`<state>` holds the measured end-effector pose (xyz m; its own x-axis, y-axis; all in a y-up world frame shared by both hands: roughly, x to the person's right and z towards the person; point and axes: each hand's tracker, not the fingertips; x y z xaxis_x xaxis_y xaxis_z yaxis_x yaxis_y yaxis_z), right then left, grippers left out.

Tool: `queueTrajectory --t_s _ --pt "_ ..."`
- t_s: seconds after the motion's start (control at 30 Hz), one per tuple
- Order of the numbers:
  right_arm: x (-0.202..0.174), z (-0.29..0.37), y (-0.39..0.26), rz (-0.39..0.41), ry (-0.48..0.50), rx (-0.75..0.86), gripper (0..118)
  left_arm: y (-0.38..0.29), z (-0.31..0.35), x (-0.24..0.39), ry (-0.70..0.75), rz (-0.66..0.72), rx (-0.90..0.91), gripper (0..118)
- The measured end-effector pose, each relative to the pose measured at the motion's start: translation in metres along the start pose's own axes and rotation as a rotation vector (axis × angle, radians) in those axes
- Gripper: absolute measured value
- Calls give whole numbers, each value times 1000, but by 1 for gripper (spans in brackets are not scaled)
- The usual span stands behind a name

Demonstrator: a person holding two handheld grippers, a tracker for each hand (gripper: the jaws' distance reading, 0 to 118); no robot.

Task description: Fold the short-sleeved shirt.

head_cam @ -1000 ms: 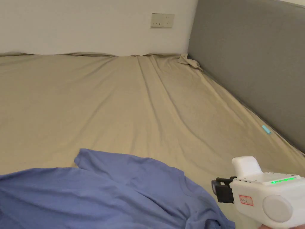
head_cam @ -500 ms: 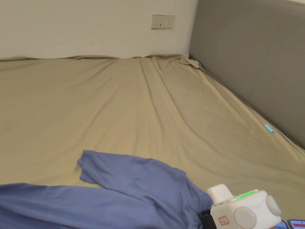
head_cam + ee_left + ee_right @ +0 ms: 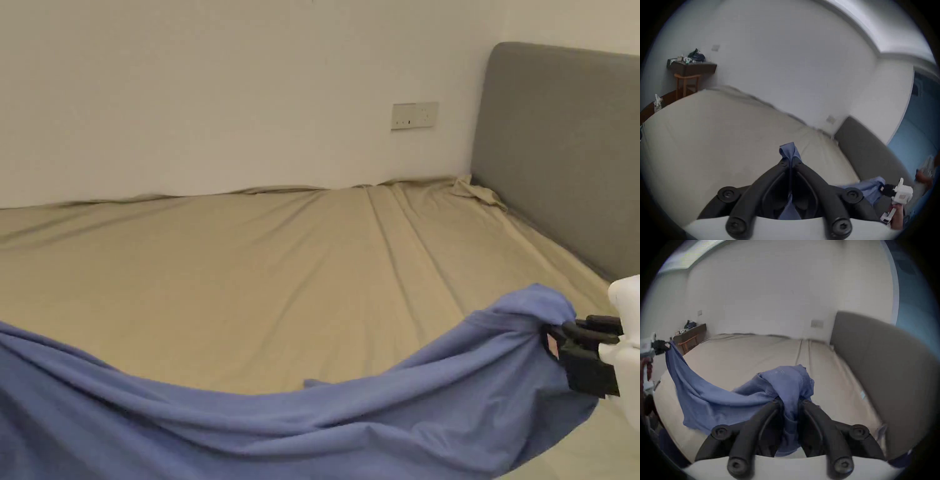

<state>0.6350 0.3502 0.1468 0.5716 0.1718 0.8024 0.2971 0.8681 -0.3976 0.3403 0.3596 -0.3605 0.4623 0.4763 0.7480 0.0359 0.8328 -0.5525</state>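
Blue jersey, the short-sleeved shirt (image 3: 350, 406) hangs as a slack sling above the bed (image 3: 250, 262), one end lifted toward the headboard (image 3: 562, 150) side and the rest sagging low across the near edge of the mattress. The right gripper (image 3: 556, 340), close to the headboard, has its fingers (image 3: 776, 404) pinching a thick bunch of the fabric, which billows up over the tips and drapes down between them in the right gripper view. The left gripper (image 3: 790, 162), far from the headboard toward the foot end of the bed, has its fingers (image 3: 782, 164) pressed together on a thin pleat of cloth, a small tuft standing above the tips; in the right gripper view it shows far off (image 3: 666, 346) with the shirt falling away from it in a long curve. Holding two separated points and lifting appears meant to let the garment's own weight pull out the crumples so it can be spread flat on the tan sheet before any fold is made. Judging by the deep sag between the holds, the grippers are not yet drawn far enough apart to tension the cloth, and the folding proper has not begun. The bulky bite on the headboard side could leave layers trapped together when the shirt is laid down.
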Motion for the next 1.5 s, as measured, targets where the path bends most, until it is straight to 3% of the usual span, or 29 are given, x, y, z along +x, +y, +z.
queueTrajectory --t_s 0.1,0.27,0.37,0.57,0.77,0.9,1.03,1.17,1.33,1.5 --pt "-3 1 56 58 -134 79 18 46 6 16 74 -55 120 0" --pt "3 -8 128 -20 -152 119 18 92 4 27 91 -37 211 0" --pt "18 -25 164 -147 -110 79 18 120 -7 25 94 -29 205 0" --pt "41 -66 222 -318 -18 -33 18 153 -37 32 130 -84 206 0" --pt "42 -104 250 -337 -21 -75 18 169 -84 31 167 -102 139 0" --pt "35 -126 243 -342 6 -89 18 160 -123 22 210 -150 63 0" --pt "30 -156 223 -348 -6 -124 18 141 -151 -1 174 -20 -34 0" --pt "24 -180 187 -309 -5 -177 18 108 -159 -17 183 -92 -90 0" --pt "6 -201 109 -221 4 -280 18 41 -160 -47 232 -81 -228 0" --pt "-6 -189 8 -188 83 -360 18 -25 -134 -77 166 -35 -348 0"
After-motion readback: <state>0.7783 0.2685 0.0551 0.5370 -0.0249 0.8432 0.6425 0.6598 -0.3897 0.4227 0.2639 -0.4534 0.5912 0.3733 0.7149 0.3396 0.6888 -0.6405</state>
